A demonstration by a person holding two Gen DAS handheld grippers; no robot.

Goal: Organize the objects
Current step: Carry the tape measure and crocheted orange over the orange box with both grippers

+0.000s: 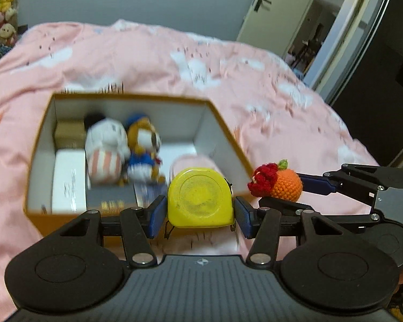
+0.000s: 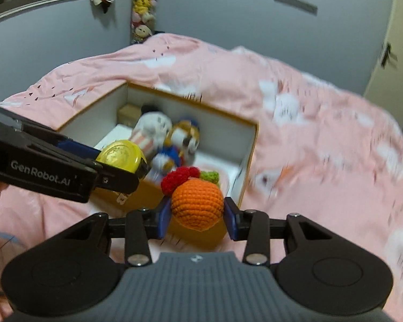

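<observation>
The open orange-walled cardboard box (image 1: pixel 228 134) rests on the pink patterned bed cover (image 1: pixel 147 53). It contains a white striped plush toy (image 1: pixel 106 150), a brown-and-blue plush toy (image 1: pixel 143 153) and flat cartons (image 1: pixel 67 177). The left tongs (image 1: pixel 200 216) clamp a yellow round tape measure (image 1: pixel 200 197) above the box's near edge. The right tongs (image 2: pixel 197 216) grip an orange crocheted ball with red trim (image 2: pixel 197 204) beside it.

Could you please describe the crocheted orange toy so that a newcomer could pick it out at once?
On the pink bedspread sits an open cardboard box. Over its near edge, the right gripper holds the crocheted orange toy. Unlike the smooth yellow tape measure beside it, it is knitted, with a red tuft and green leaf.
</observation>
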